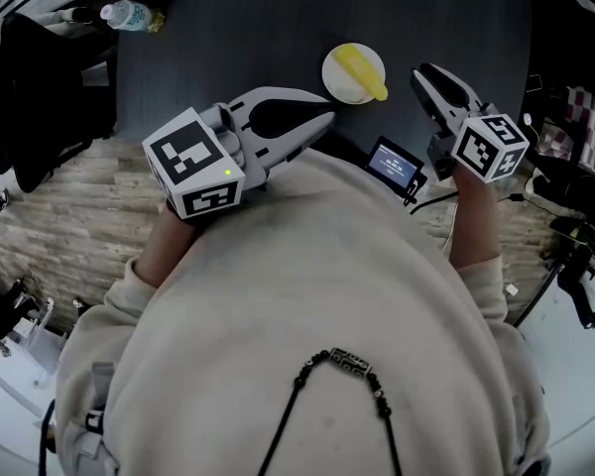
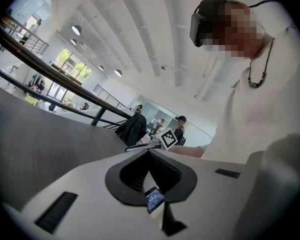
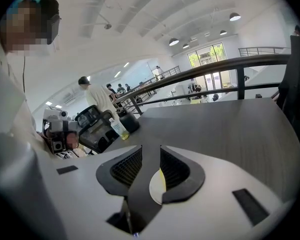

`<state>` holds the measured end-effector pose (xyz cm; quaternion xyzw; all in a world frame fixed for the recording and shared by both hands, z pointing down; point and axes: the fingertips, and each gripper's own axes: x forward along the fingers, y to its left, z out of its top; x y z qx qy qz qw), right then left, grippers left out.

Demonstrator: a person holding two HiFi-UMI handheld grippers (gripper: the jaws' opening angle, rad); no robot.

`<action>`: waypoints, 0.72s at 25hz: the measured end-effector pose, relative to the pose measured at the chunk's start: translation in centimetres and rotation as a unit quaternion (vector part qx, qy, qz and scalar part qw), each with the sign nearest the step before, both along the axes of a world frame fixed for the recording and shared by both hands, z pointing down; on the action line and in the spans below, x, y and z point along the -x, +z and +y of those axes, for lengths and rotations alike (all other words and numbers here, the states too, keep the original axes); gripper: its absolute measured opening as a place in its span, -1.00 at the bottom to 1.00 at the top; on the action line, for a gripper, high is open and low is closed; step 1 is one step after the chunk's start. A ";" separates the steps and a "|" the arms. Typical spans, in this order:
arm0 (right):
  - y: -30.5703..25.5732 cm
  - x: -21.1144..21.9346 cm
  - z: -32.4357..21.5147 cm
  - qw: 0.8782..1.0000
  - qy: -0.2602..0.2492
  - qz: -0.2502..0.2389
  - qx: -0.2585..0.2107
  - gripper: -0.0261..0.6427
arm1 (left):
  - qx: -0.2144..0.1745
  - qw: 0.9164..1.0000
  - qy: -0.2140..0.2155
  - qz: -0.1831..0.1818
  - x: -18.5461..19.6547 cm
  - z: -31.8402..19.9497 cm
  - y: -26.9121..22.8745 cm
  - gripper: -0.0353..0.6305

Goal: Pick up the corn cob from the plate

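A yellow corn cob [image 1: 363,73] lies across a small white plate [image 1: 339,83] on the dark table. My right gripper [image 1: 424,77] hovers just right of the plate, its jaws a little apart with nothing between them. In the right gripper view the plate [image 3: 155,188] and a sliver of corn cob [image 3: 162,178] show through the gap below the right gripper [image 3: 151,152]. My left gripper [image 1: 325,119] sits left of and nearer than the plate, its tips meeting. In the left gripper view the left gripper [image 2: 149,153] is shut on nothing.
A small device with a lit screen [image 1: 395,164] rests at the table's near edge between the grippers, with a cable [image 1: 431,202] trailing off. A water bottle [image 1: 127,14] lies at the far left. Dark bags [image 1: 40,77] crowd the left side.
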<state>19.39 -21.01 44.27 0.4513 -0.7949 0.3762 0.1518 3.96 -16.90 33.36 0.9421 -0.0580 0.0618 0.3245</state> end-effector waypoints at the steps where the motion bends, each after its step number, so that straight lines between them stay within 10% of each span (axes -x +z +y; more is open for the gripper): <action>1: 0.1 0.0 0.0 1.000 0.000 0.000 0.001 -0.61 | 0.000 1.000 0.001 0.000 0.0 0.1 0.0 -0.88; 18: 2.0 1.3 -0.5 0.999 -0.033 0.007 0.022 -0.44 | 0.010 1.000 -0.011 -0.006 0.8 -0.6 0.2 -0.88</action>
